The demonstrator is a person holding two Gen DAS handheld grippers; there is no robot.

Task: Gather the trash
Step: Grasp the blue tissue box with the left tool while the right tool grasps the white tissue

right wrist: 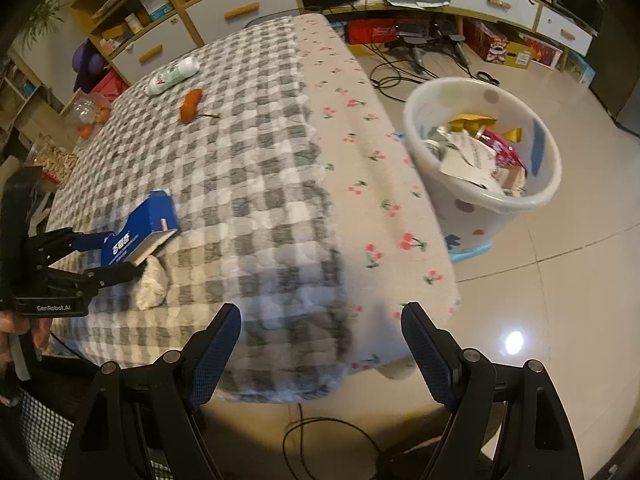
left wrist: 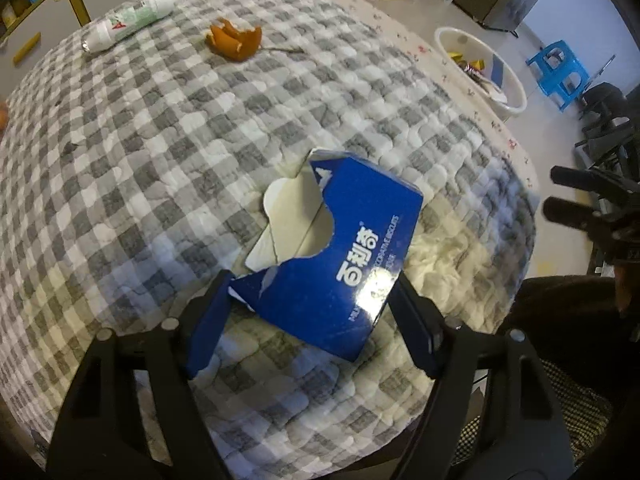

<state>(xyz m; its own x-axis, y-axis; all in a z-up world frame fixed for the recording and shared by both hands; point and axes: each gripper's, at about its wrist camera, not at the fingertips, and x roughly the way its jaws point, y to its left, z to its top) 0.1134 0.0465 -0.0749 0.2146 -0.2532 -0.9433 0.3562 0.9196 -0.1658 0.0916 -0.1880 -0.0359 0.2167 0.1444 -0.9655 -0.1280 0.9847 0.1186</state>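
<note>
Left gripper (left wrist: 310, 280) clamped on torn blue box (left wrist: 344, 248) over checked quilt (left wrist: 160, 160), right gripper (right wrist: 322, 320) agape, empty

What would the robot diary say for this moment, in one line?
left tongs: around blue box, grip unclear | right tongs: open, empty | trash bin: on floor beside table | orange peel, bottle: uncollected

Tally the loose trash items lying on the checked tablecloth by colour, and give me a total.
Blue: 1, torn biscuit box
Orange: 1, peel
White: 2, plastic bottle, crumpled tissue
Total: 4
</note>
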